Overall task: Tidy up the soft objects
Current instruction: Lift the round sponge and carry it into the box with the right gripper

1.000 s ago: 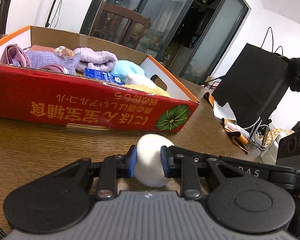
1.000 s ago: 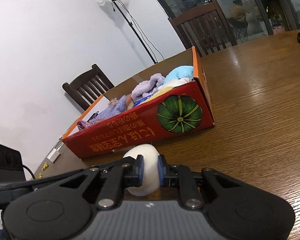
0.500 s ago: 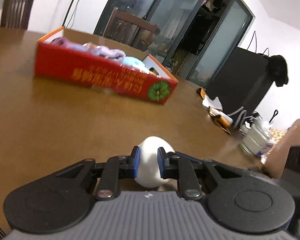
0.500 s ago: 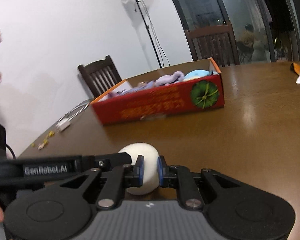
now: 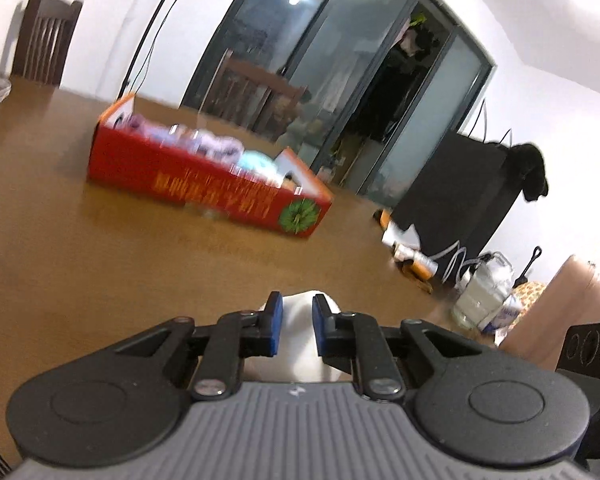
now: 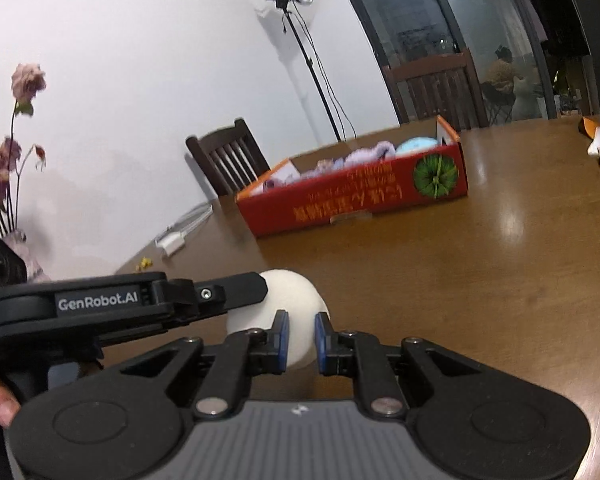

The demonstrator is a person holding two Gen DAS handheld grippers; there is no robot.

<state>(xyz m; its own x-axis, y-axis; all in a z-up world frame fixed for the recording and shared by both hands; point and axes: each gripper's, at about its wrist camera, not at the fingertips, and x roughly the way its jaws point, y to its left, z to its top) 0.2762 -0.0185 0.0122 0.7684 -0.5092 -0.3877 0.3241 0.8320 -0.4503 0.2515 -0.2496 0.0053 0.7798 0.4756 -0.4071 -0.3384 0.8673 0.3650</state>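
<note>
Both tongs clamped on one white soft foam ball [image 6: 288, 304]: left gripper [image 5: 296, 322], right gripper [image 6: 299, 336]. Held above brown wooden table [image 6: 480, 280], well short of red cardboard box [image 6: 356, 200]. Risk: uneven pull tearing or dropping ball.

White soft ball [image 6: 290, 304] squeezed between both pairs of blue pads above the table, red cardboard box [image 6: 356, 204] of plush items well beyond
</note>
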